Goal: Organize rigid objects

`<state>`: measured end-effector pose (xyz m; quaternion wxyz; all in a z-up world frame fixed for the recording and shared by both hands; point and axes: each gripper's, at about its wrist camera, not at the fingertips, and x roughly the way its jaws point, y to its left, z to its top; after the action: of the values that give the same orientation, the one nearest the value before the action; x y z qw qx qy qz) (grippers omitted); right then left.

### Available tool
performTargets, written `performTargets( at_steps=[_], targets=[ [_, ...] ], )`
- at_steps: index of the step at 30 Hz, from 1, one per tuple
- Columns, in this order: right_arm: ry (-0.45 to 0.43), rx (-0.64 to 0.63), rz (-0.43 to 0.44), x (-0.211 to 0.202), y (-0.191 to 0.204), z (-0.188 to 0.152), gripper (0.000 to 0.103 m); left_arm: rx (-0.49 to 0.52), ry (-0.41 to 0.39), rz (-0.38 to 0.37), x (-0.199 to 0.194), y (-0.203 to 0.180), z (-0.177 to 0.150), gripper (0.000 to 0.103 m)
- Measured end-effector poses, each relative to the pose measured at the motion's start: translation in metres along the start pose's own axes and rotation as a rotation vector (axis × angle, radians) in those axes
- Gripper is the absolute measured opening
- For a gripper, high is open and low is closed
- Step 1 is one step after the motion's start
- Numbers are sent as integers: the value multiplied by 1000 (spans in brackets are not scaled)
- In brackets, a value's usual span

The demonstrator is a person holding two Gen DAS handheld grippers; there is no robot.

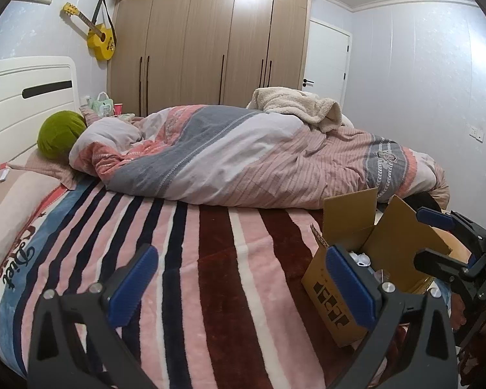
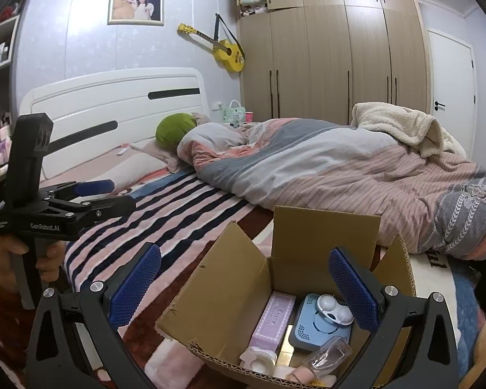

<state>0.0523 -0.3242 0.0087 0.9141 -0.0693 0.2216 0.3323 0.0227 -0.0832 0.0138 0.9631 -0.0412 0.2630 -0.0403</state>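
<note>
Cardboard box sat open on the striped blanket at lower centre of the right wrist view, holding a lilac carton, a blue case and a white lens case. All looked light, stiff and smooth, best gripped across flat sides. Right gripper and left gripper both stood spread, holding nothing.

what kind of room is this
A home bedroom, almost certainly. A bed with a white headboard and a rumpled duvet fills most of the view, a tall wooden wardrobe covers the far wall, and a yellow guitar hangs beside it.
</note>
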Motion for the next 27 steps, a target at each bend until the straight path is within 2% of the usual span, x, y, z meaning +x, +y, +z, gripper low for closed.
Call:
performTargets(
  at_steps=[27],
  targets=[
    [-6, 5, 27, -1, 0, 1, 103, 3, 4, 1, 0, 1, -5, 103]
  ],
)
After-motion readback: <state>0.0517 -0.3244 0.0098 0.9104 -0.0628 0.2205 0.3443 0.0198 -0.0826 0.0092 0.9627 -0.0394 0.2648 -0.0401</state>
